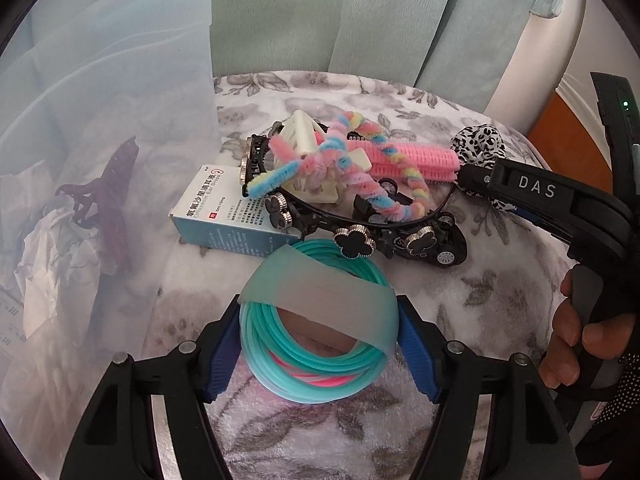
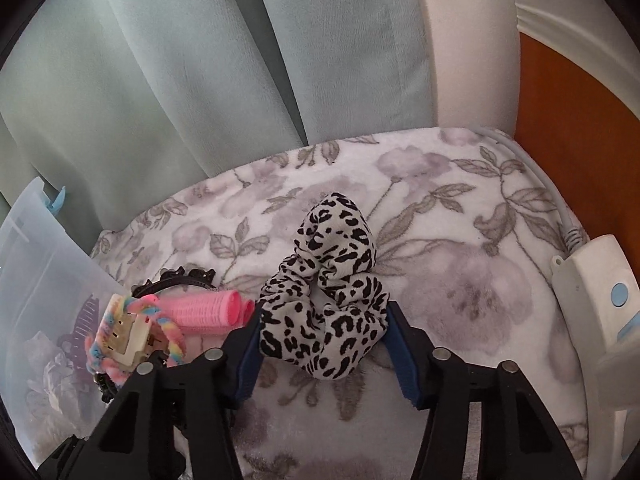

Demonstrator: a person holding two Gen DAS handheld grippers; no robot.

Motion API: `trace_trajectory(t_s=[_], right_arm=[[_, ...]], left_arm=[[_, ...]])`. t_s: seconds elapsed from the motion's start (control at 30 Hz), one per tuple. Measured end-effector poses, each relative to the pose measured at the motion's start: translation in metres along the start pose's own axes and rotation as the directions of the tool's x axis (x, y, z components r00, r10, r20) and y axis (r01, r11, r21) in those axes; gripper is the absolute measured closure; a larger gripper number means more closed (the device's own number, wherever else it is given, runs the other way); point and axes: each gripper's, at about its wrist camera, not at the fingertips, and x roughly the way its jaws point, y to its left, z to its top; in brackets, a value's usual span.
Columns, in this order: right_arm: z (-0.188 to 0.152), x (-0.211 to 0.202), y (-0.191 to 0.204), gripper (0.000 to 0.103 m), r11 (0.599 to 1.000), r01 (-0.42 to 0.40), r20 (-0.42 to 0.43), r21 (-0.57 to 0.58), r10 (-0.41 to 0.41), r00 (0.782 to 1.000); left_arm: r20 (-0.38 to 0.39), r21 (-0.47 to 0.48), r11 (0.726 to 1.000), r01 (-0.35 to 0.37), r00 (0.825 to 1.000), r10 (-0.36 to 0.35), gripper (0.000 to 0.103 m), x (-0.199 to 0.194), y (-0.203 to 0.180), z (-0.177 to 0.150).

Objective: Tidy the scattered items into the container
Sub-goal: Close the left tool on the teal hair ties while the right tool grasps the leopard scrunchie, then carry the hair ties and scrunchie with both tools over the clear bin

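My left gripper (image 1: 320,344) has its blue pads on both sides of a teal bundle of hair ties (image 1: 316,332) with a pink core and a pale paper band, on the floral blanket (image 1: 480,280). My right gripper (image 2: 324,344) has its pads against both sides of a leopard-print scrunchie (image 2: 332,292); it also shows in the left wrist view (image 1: 478,146). A heap lies between: pink hair rollers (image 1: 404,160), a pastel twisted pipe-cleaner band (image 1: 360,176), a cream claw clip (image 1: 308,136), a black headband with clover studs (image 1: 356,236) and a medicine box (image 1: 224,212). The translucent container (image 1: 100,200) stands at the left.
The container holds a dark purple claw clip (image 1: 116,196) and crumpled paper (image 1: 52,248). Green curtains (image 2: 180,80) hang behind. A white power strip (image 2: 600,288) with its cable lies at the blanket's right edge. An orange wooden surface (image 2: 568,112) is beyond.
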Motion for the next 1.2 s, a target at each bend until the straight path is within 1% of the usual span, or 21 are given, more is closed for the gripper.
trace_trajectory(t_s=[0.03, 0.07, 0.13, 0.23, 0.3, 0.57, 0.73, 0.8, 0.97, 1.1, 1.2], right_arm=[[0.0, 0.0, -0.001, 0.059, 1.0, -0.001, -0.002, 0.0, 0.001, 1.0], [0.0, -0.001, -0.001, 0.062, 1.0, -0.005, -0.003, 0.004, 0.005, 1.0], [0.0, -0.003, -0.003, 0.072, 1.0, -0.012, -0.008, 0.013, 0.012, 1.0], [-0.002, -0.006, -0.003, 0.078, 0.999, -0.03, -0.019, 0.024, 0.03, 0.999], [-0.005, -0.011, -0.002, 0.079, 0.999, -0.033, -0.022, 0.025, 0.034, 0.999], [-0.023, -0.053, -0.008, 0.08, 0.996, -0.051, -0.008, 0.067, 0.051, 0.999], [-0.035, -0.093, -0.011, 0.08, 0.993, -0.055, 0.019, 0.105, 0.054, 0.998], [-0.038, -0.109, -0.013, 0.08, 0.991, -0.059, 0.031, 0.119, 0.056, 0.998], [-0.046, -0.156, -0.01, 0.08, 0.988, -0.074, 0.075, 0.133, 0.065, 0.995], [-0.054, -0.193, 0.0, 0.08, 0.987, -0.096, 0.115, 0.129, 0.082, 0.99], [-0.059, -0.219, 0.009, 0.08, 0.987, -0.117, 0.147, 0.111, 0.1, 0.984]], left_arm=[[0.001, 0.001, 1.0, -0.001, 1.0, 0.001, 0.031, 0.0, 0.0, 0.0], [0.001, 0.004, 1.0, -0.003, 1.0, 0.003, 0.031, -0.001, 0.0, -0.001], [0.002, 0.009, 1.0, -0.007, 1.0, 0.007, 0.031, -0.003, -0.001, -0.002], [0.0, 0.014, 1.0, -0.014, 1.0, 0.014, 0.032, -0.005, -0.002, -0.004], [-0.004, 0.018, 1.0, -0.016, 1.0, 0.016, 0.032, -0.007, -0.003, -0.005], [-0.031, 0.037, 0.999, -0.012, 0.999, 0.013, 0.032, -0.025, -0.01, -0.016], [-0.002, 0.05, 0.999, 0.001, 1.0, -0.001, 0.032, -0.054, -0.016, -0.018], [0.018, 0.052, 0.999, 0.011, 1.0, -0.012, 0.032, -0.069, -0.018, -0.018], [0.094, 0.074, 0.997, 0.022, 0.995, -0.029, 0.032, -0.114, -0.022, -0.016], [0.159, 0.08, 0.996, 0.028, 0.986, -0.04, 0.032, -0.152, -0.022, -0.015], [0.211, 0.083, 0.996, 0.031, 0.976, -0.048, 0.032, -0.178, -0.021, -0.016]])
